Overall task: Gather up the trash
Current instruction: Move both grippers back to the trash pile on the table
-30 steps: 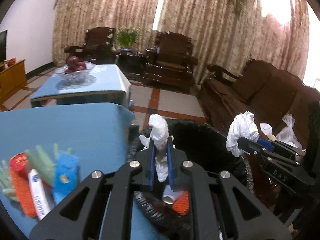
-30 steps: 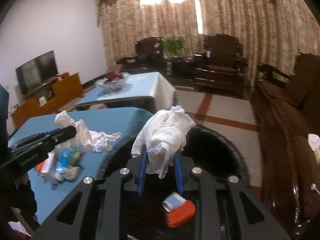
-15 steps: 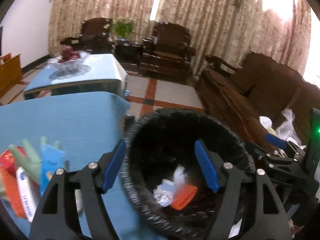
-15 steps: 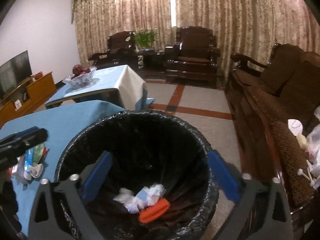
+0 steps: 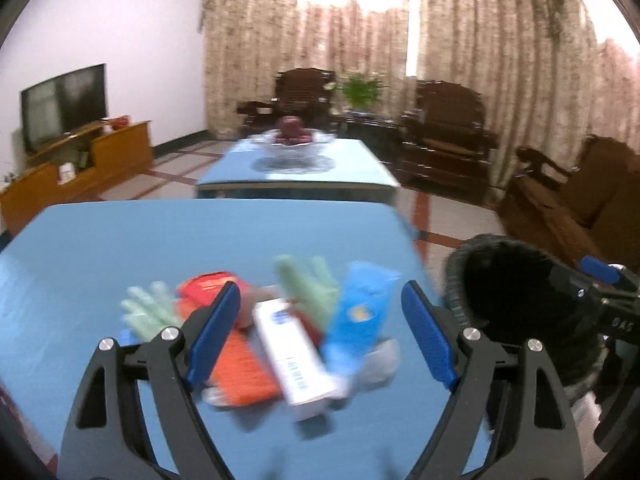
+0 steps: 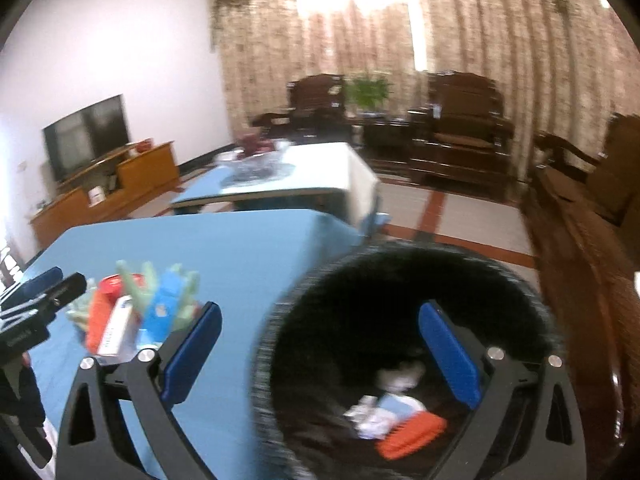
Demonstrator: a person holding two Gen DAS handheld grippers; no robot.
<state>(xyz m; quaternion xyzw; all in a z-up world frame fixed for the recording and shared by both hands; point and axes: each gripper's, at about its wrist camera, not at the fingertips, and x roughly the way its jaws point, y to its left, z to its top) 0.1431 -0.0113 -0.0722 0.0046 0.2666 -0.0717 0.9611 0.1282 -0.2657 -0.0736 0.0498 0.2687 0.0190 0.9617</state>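
A pile of trash [image 5: 280, 332] lies on the blue table [image 5: 200, 240]: an orange packet, a white box, a blue wrapper, green gloves. My left gripper [image 5: 320, 336] is open and empty, hovering over the pile. The black-lined trash bin [image 6: 408, 340] stands at the table's right edge and holds white tissues and an orange packet [image 6: 412, 436]. My right gripper [image 6: 320, 356] is open and empty over the bin's left rim. The pile also shows in the right wrist view [image 6: 132, 308], and the bin shows in the left wrist view [image 5: 516, 300].
A second blue table with a fruit bowl [image 5: 292, 140] stands behind. Dark wooden armchairs [image 5: 444, 128] and a sofa [image 5: 580, 208] line the back and right. A TV on a wooden cabinet [image 5: 64, 108] is at the left.
Both grippers opened and dropped their white tissues into the bin. Both then swung left; the left one now faces the pile on the table.
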